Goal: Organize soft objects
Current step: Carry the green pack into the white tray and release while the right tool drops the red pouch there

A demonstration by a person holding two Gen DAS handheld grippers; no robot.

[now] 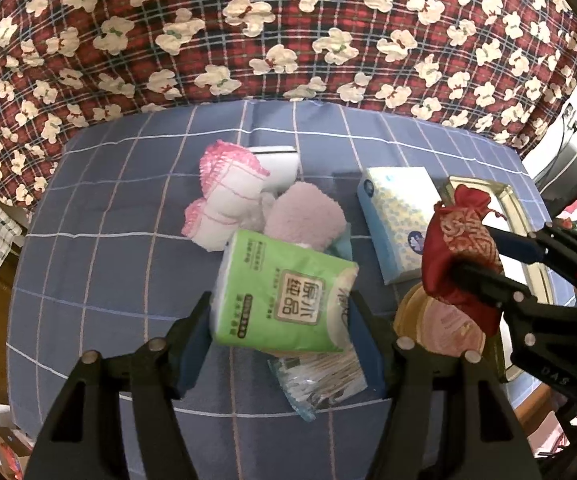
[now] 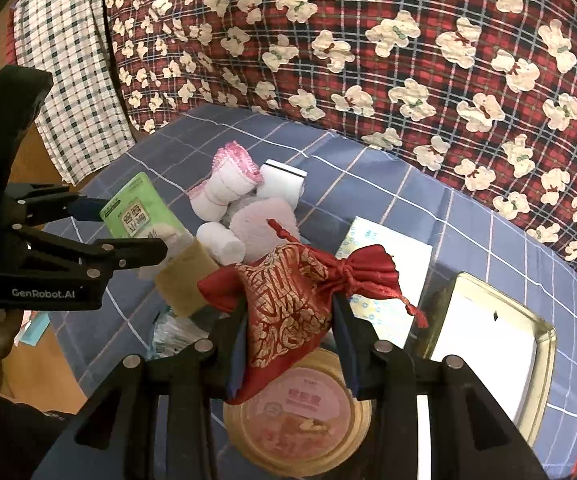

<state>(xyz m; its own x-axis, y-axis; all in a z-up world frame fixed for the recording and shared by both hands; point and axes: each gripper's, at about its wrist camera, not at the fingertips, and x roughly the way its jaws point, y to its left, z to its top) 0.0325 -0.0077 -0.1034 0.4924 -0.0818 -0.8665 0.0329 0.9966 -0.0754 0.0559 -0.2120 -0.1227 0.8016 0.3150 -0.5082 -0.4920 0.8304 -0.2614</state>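
My left gripper (image 1: 280,312) is shut on a green tissue pack (image 1: 284,292), held above the blue checked cloth (image 1: 108,240). In the right wrist view that pack (image 2: 140,212) shows at the left, between the left gripper's fingers (image 2: 144,250). My right gripper (image 2: 288,320) is shut on a red and gold drawstring pouch (image 2: 292,300), lifted over a round gold tin (image 2: 300,416). From the left wrist view the pouch (image 1: 460,248) hangs at the right. Rolled pink and white towels (image 1: 224,200) and a fluffy pink cloth (image 1: 308,216) lie behind the pack.
A blue patterned tissue box (image 1: 396,220) lies right of centre, beside a gold-rimmed rectangular tray (image 2: 488,344). A plastic bag of cotton swabs (image 1: 320,380) lies under the green pack. A tan sponge block (image 2: 186,284) sits near the towels. Red plaid bedding (image 1: 288,32) rises behind.
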